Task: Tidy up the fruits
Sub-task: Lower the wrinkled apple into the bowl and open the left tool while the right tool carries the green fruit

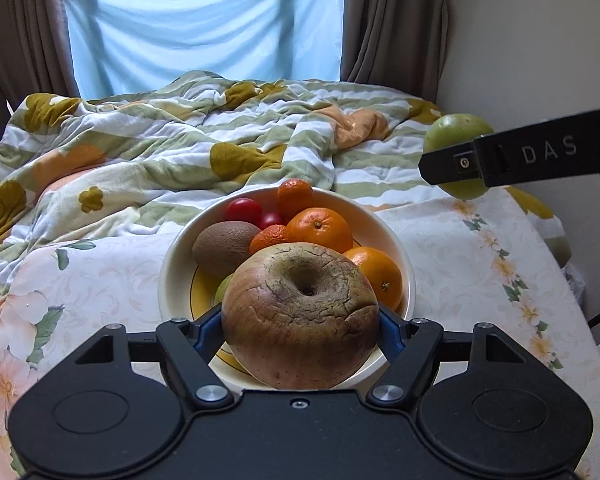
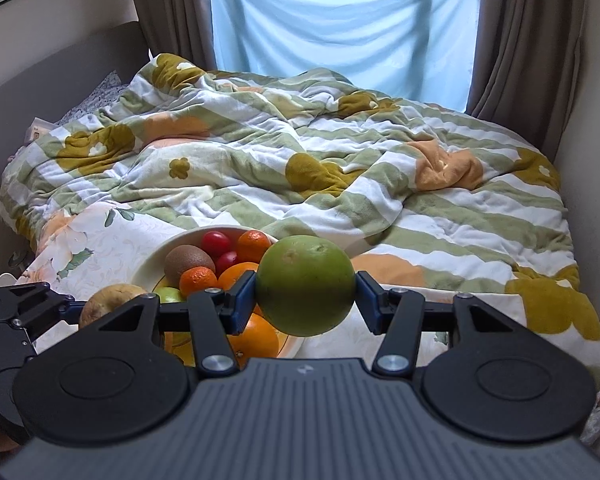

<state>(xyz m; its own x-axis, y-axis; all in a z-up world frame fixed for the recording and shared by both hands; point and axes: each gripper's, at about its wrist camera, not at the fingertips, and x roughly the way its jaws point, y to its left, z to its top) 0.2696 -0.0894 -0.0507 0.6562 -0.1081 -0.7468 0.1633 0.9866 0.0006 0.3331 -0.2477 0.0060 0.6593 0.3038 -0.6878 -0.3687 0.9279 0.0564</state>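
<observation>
My left gripper (image 1: 300, 330) is shut on a large brownish wrinkled apple (image 1: 300, 316), held over the near rim of a white bowl (image 1: 172, 272). The bowl holds a kiwi (image 1: 224, 242), several oranges (image 1: 320, 228), red tomatoes (image 1: 243, 210) and a green fruit (image 1: 224, 288). My right gripper (image 2: 305, 300) is shut on a round green fruit (image 2: 305, 285), held in the air to the right of the bowl (image 2: 156, 256). In the left wrist view that green fruit (image 1: 458, 130) and the right gripper (image 1: 452, 164) show at the right. The apple (image 2: 108, 300) shows at the left of the right wrist view.
The bowl stands on a floral cloth (image 1: 460, 264) over a small table. Behind it lies a bed with a rumpled striped floral blanket (image 2: 300, 152). Brown curtains (image 2: 540, 40) and a blue-covered window (image 2: 340, 12) are at the back. A wall stands to the right (image 1: 540, 40).
</observation>
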